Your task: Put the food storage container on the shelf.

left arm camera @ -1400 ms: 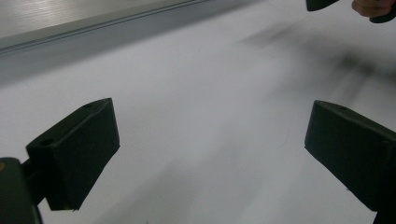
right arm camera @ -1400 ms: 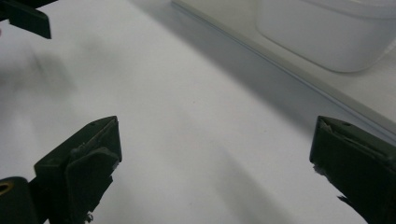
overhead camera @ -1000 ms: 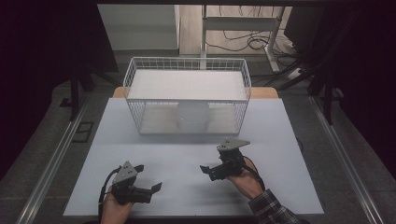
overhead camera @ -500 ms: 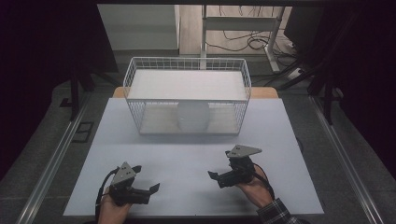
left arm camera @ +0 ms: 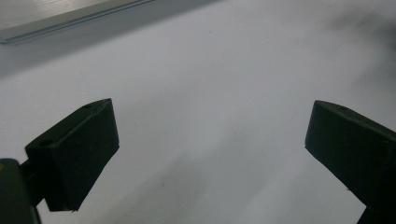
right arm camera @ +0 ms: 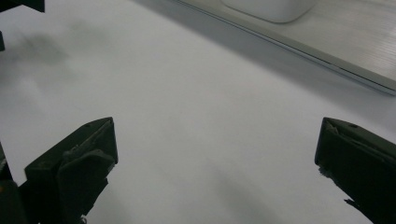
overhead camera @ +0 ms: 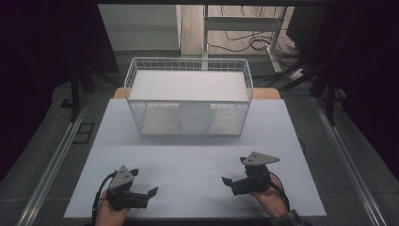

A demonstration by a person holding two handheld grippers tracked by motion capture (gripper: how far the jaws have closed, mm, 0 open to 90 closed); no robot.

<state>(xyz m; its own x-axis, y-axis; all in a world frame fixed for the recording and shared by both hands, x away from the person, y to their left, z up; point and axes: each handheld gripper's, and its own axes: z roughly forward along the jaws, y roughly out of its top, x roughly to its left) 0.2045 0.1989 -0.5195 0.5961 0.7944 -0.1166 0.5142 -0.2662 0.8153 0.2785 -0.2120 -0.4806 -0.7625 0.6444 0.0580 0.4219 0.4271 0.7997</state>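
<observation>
- Two grippers sit low over my white table (overhead camera: 197, 160), well apart from each other, and neither holds or touches anything.
- From the high view I see the left gripper (overhead camera: 149, 193) near the front left corner, jaws pointing right, with my hand (overhead camera: 110, 213) under it.
- The same view puts the right gripper (overhead camera: 227, 182) at the front right, jaws pointing left towards the other one, grey plate (overhead camera: 260, 158) on top, cable trailing back past my right hand (overhead camera: 269, 200).
- The left gripper view gives me what the high view cannot: both black jaws spread wide, bare tabletop between them, and a pale rail along the top edge.
- The right gripper view (right arm camera: 215, 163) likewise shows its jaws wide apart over bare table, and at its top edge the rounded bottom of a white tub (right arm camera: 268, 7) behind a pale strip.
- Only from above do I place that tub (overhead camera: 194, 117): it stands inside the wire basket (overhead camera: 188, 63) at the middle of the table's far side, seen through the front mesh, far from both grippers.
- In the top left corner of the right gripper view I catch a dark piece that I take for the left gripper, though it is too cropped to be sure.
</observation>
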